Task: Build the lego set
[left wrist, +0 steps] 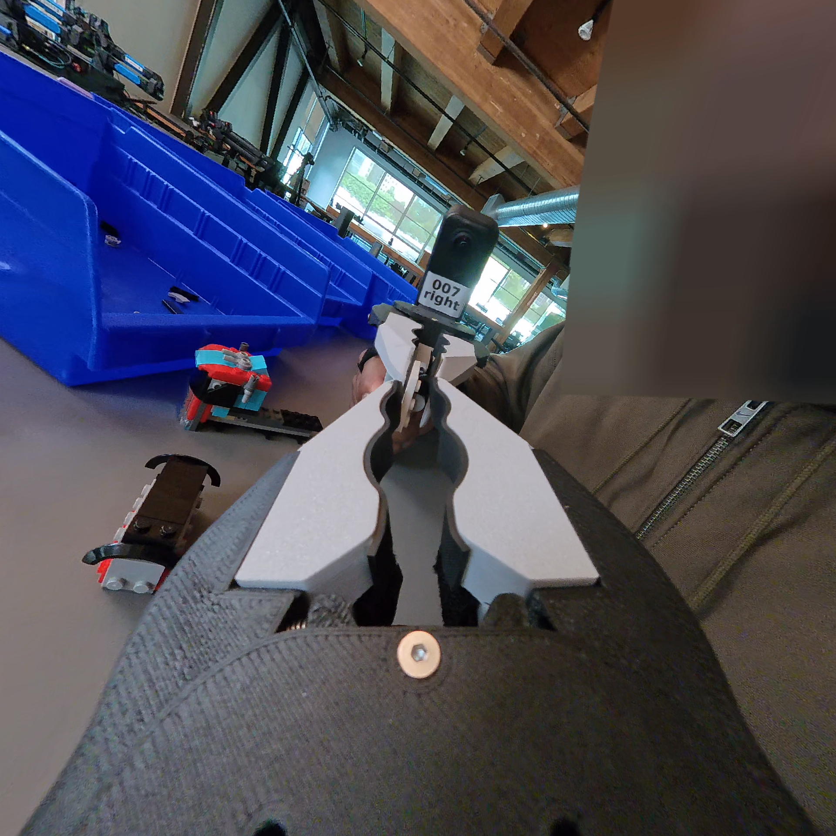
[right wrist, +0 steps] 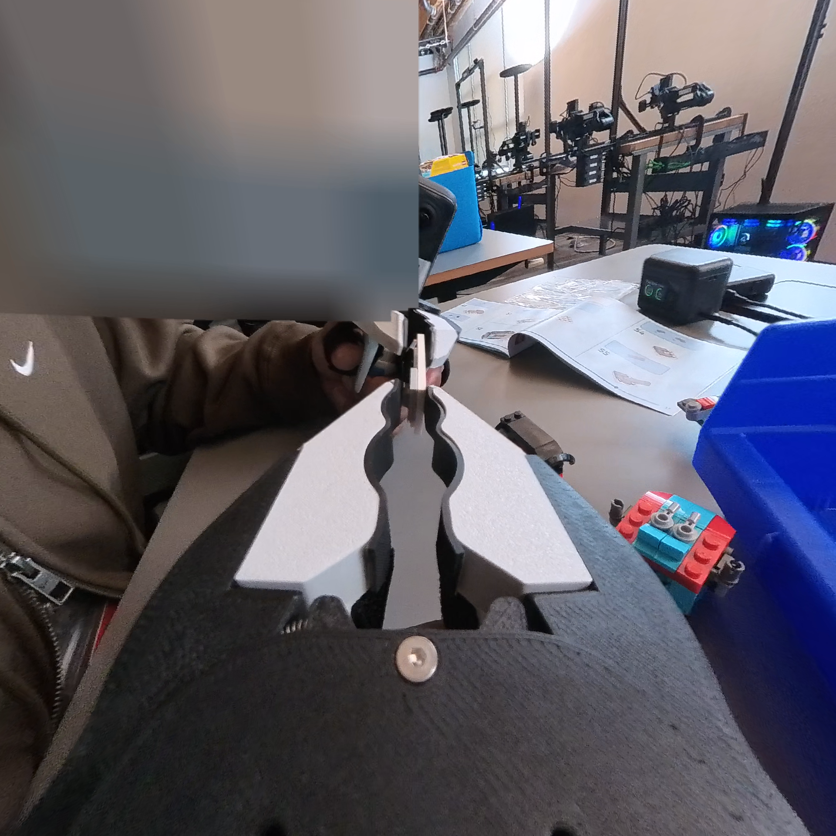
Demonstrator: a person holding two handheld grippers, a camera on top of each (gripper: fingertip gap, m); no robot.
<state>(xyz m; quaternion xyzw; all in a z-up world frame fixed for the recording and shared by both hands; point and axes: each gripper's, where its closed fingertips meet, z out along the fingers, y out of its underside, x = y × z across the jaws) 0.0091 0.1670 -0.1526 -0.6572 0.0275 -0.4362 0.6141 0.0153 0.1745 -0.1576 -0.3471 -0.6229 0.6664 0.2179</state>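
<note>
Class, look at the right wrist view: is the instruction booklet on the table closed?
No. The instruction booklet lies open on the table, pages up.

2 grippers (left wrist: 414,398) (right wrist: 414,398), 2 brick models (left wrist: 228,384) (left wrist: 158,515), 1 booklet (right wrist: 588,344), blue bins (left wrist: 135,253)

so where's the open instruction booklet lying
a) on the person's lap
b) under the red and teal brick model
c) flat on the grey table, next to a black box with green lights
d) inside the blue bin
c: the right wrist view shows the booklet open on the grey table, with the black box just behind it.
</note>
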